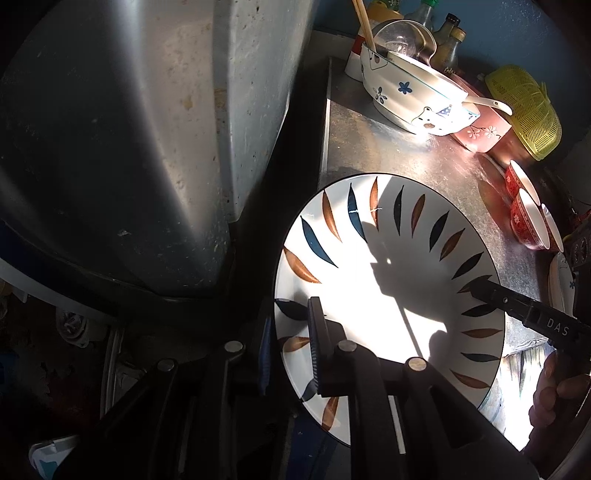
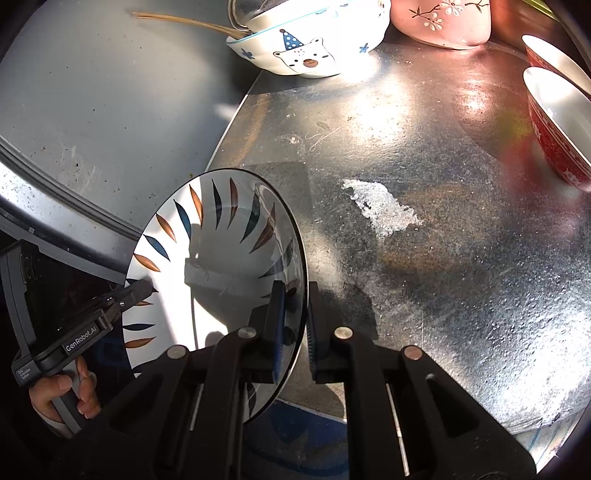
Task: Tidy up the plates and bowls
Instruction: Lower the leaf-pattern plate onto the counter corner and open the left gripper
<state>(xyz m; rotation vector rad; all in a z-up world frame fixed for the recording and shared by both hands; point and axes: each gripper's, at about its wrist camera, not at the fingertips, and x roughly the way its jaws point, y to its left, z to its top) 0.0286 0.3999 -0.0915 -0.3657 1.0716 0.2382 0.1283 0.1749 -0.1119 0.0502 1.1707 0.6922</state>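
Leaf-pattern plate [image 1: 388,295] | both jaws clamped on opposite rims | scratched metal surface [image 2: 424,221], sunlit | bowls [image 2: 306,48] behind

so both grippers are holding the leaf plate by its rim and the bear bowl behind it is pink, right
Not quite: the bear bowl is white with blue flowers; the pink bowl is the one beside it, as the right wrist view shows. The rest holds: the left gripper and right gripper both clamp the plate by its rim.
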